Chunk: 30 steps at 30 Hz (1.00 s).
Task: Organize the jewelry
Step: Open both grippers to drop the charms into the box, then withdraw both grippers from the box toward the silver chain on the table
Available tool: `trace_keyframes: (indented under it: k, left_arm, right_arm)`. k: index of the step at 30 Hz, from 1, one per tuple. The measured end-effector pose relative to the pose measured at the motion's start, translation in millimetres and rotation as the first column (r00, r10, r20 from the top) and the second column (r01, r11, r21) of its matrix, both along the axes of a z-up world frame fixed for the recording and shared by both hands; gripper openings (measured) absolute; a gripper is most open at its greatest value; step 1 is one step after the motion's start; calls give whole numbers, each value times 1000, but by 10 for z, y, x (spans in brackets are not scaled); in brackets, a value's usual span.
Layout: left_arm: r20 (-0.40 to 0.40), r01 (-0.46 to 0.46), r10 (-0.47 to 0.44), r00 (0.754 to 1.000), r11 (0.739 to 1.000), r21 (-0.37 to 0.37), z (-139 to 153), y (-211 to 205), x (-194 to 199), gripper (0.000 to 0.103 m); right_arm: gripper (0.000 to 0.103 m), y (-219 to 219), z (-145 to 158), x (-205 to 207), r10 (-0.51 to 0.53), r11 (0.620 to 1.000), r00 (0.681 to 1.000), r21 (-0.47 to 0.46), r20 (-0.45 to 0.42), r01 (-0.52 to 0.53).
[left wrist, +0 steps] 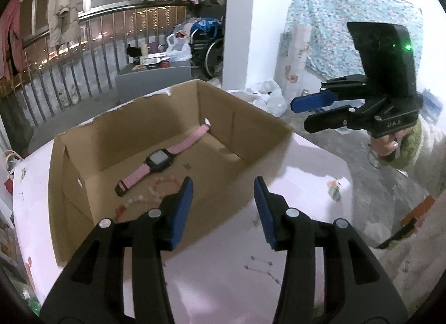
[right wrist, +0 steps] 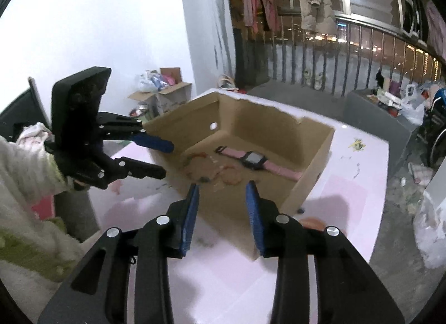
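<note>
Open cardboard box (left wrist: 83, 154) on a pink desk (left wrist: 217, 271), standing toward the desk's far left corner as seen from the left wrist, torn along its top edges. Inside, flat on the box floor: a watch (left wrist: 160, 158) with a black square face and a pink strap, stretched diagonally from the far wall toward the near left corner. Just beside the watch, toward the near wall: a beaded bracelet (left wrist: 156, 191) of pale pink and white beads, looped, with a second loop of beads (right wrist: 232, 175) touching or nearly touching it in the right wrist view; exact number of strands impossible to tell through the blur.

Left gripper (left wrist: 223, 187) hovering over the near wall of the box, blue pads spread apart, nothing between them, bracelet showing just behind the left pad. Right gripper (right wrist: 223, 193) likewise above the box's near edge, pads parted, nothing pinched; box floor and beads visible through the gap. Seen from the left wrist, right gripper (left wrist: 306, 113) raised beyond the desk's right edge, clear of the box, held by a hand (left wrist: 386, 147) in a fuzzy white and green sleeve (left wrist: 418, 151).

A few small scraps (left wrist: 334, 190) on the desk near its right edge. Metal railing (left wrist: 83, 53) and hanging clothes (left wrist: 61, 6) behind.
</note>
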State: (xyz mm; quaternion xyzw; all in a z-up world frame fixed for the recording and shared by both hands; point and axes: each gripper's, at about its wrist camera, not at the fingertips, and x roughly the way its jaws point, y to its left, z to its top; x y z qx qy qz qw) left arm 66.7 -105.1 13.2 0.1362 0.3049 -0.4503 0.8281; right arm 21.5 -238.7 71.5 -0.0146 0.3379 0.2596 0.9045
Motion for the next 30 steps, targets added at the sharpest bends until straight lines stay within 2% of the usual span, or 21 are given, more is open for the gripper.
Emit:
trace_keyframes:
  k: [6,12,15,22,30]
  left_arm:
    - [-29,70,-70,997,998,4,-197,58,-273,43]
    - [-38,115,-112,993,990,84,-547,-130,-285,42]
    - [-47,132,-127,991,983,126,-717,-243,-228,35]
    - [-45,153,-147,988,971,184,-905,-414,-173,22]
    - [-55,155,-146,988,963,222,-1036,-482,-103,17]
  right_arm:
    - [35,71,-308,-124,38,999,996,36,-75,-35]
    - [35,164,-700,-8,77,997,986,18,-146,-75]
    - [34,204,-854,60,98,995,981,-10,-167,-101]
    - [28,261,-1079,212,143,984,970,-74,-196,-160]
    - [21,337,-1179,320,184,971,962,-116,-200,-210]
